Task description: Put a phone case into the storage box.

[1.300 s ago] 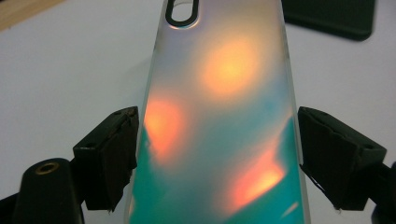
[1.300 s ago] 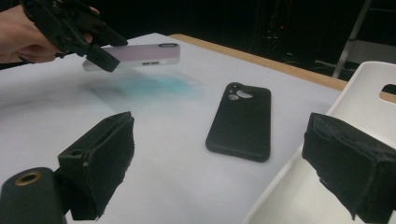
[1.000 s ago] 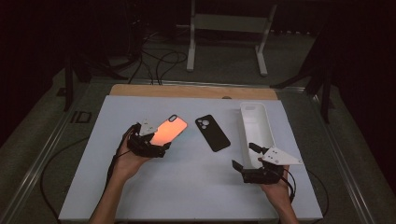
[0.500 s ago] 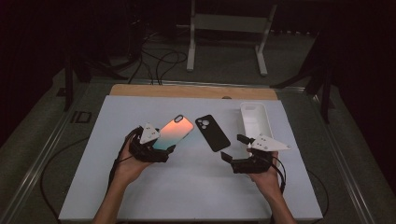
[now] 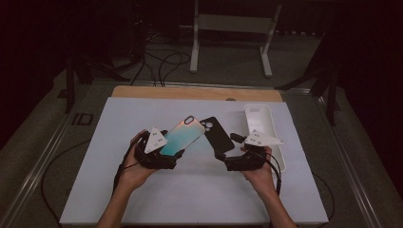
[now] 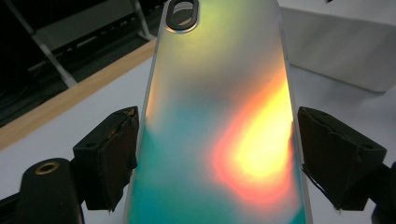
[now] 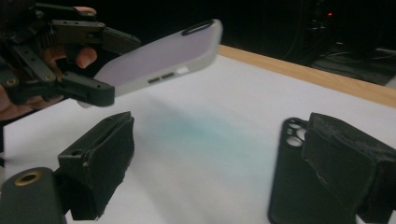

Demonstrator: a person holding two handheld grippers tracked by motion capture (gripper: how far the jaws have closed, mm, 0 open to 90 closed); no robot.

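My left gripper (image 5: 170, 153) is shut on an iridescent phone case (image 5: 182, 136), held above the white mat and tilted up. In the left gripper view both pads (image 6: 119, 149) press the long edges of the phone case (image 6: 219, 116), which glows teal and orange. A black phone (image 5: 216, 135) lies back up on the mat just right of it. My right gripper (image 5: 226, 160) stands open near the phone's lower end, nothing between its jaws. In the right gripper view, the black phone (image 7: 292, 186) lies by the right pad (image 7: 345, 163) and the held phone case (image 7: 159, 58) hangs upper left.
A long white box (image 5: 264, 127) lies at the right of the white mat (image 5: 190, 199), beside the right hand. A wooden strip (image 5: 195, 93) edges the far side. Cables and a metal stand are on the floor beyond.
The left gripper carried the case rightward and up, toward the black phone. The right gripper moved left from beside the white box to the phone's lower end.
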